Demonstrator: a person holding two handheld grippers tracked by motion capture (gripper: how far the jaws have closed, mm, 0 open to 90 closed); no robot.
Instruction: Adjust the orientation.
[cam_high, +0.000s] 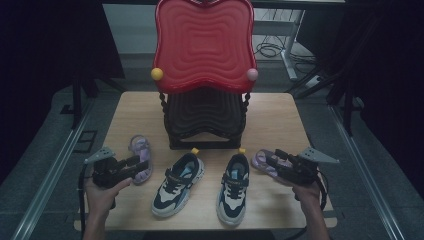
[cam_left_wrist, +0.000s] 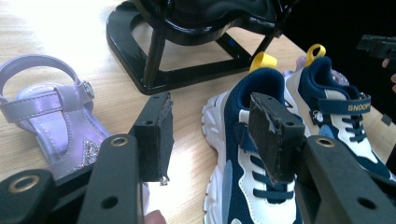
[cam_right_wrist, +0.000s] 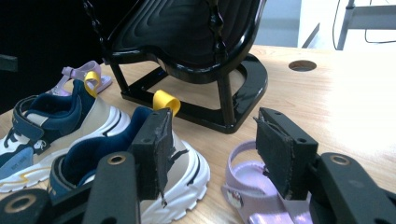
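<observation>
In the high view, a pale wooden tabletop (cam_high: 280, 115) carries a black moulded shoe rack (cam_high: 205, 120) with a red wavy top panel (cam_high: 204, 42); in front of it stand two navy-and-white children's sneakers, the left one (cam_high: 177, 185) and the right one (cam_high: 233, 189), flanked by a lilac strapped sandal (cam_high: 140, 159) on the left and its lilac partner (cam_high: 264, 161) on the right. The left gripper (cam_high: 131, 164) lies against the left sandal and the right gripper (cam_high: 272, 161) over the right one; all four shoes still sit on the tabletop, so I judge the putting-away barely begun. In the left gripper view, the jaws stand apart with nothing between them, sandal (cam_left_wrist: 56, 116) to one side, sneaker (cam_left_wrist: 252, 154) to the other. In the right gripper view, the jaws are released too, poised above the sandal (cam_right_wrist: 252, 186). Open tabletop lies right of the rack; the front edge runs close behind the sneakers.
</observation>
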